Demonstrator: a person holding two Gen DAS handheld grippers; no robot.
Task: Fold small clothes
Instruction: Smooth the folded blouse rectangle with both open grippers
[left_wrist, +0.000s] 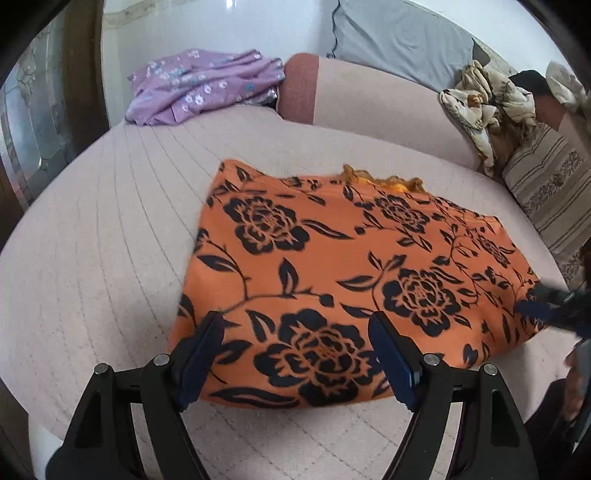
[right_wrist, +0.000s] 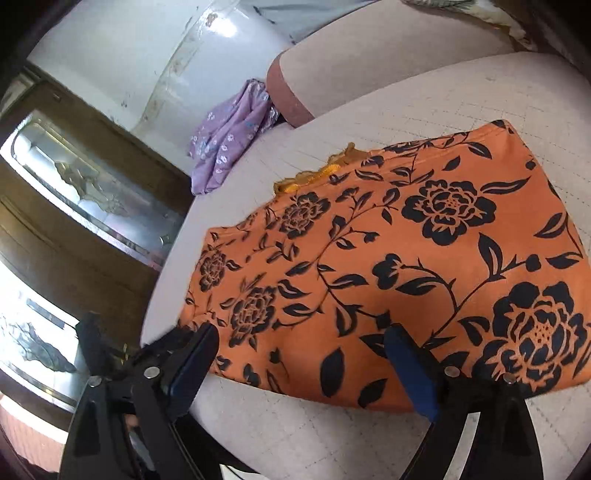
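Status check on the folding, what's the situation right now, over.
Left gripper open, right gripper open, both over the near edge. Orange floral garment flat on the bed, not gripped. Nothing in the way.

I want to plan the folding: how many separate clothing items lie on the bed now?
2. The orange flowered garment lies flat in the middle; the purple flowered garment sits crumpled at the far edge. The beige bundle beside the pillows may be another; unclear.

Orange floral garment, folded, on bed
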